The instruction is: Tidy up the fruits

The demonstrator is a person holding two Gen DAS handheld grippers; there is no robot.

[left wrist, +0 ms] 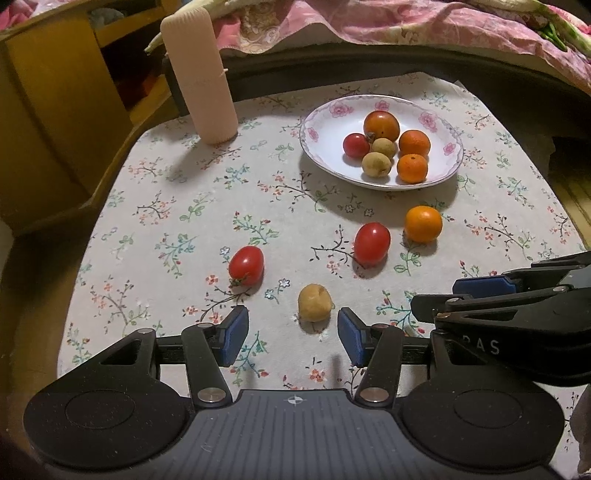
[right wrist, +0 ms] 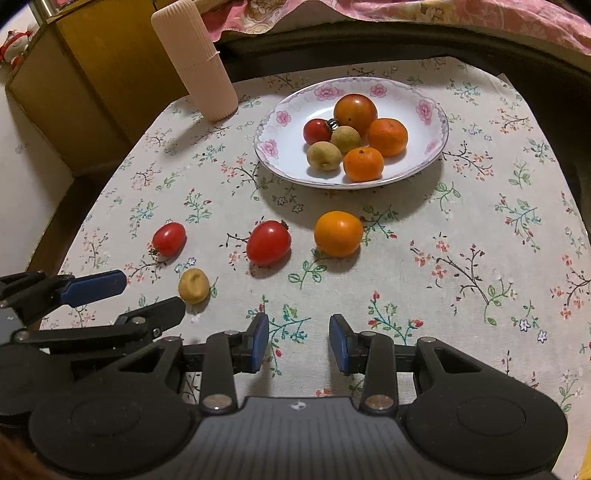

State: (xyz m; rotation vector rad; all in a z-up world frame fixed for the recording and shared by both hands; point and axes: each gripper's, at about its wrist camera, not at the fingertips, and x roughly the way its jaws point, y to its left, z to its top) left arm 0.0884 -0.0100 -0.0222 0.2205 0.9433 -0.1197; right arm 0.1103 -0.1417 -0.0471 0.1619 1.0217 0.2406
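A flowered white plate (left wrist: 332, 110) (right wrist: 280, 118) at the back of the table holds several fruits: oranges, a small tomato and tan round fruits. Loose on the floral cloth lie two red tomatoes (left wrist: 246, 266) (left wrist: 372, 244), an orange (left wrist: 423, 223) (right wrist: 338, 233) and a tan round fruit (left wrist: 314, 302) (right wrist: 194, 285). My left gripper (left wrist: 291, 330) (right wrist: 151, 293) is open, and the tan fruit sits just beyond its fingertips, untouched. My right gripper (right wrist: 299, 334) (left wrist: 437, 295) is open and holds nothing; it hovers over bare cloth, nearer than the larger tomato (right wrist: 268, 243).
A tall ribbed pink cylinder (left wrist: 201, 74) (right wrist: 194, 62) stands at the table's back left. A wooden cabinet (left wrist: 55, 129) is beside the table on the left. A pink blanket (left wrist: 406, 22) lies on dark furniture behind. The two grippers sit close side by side.
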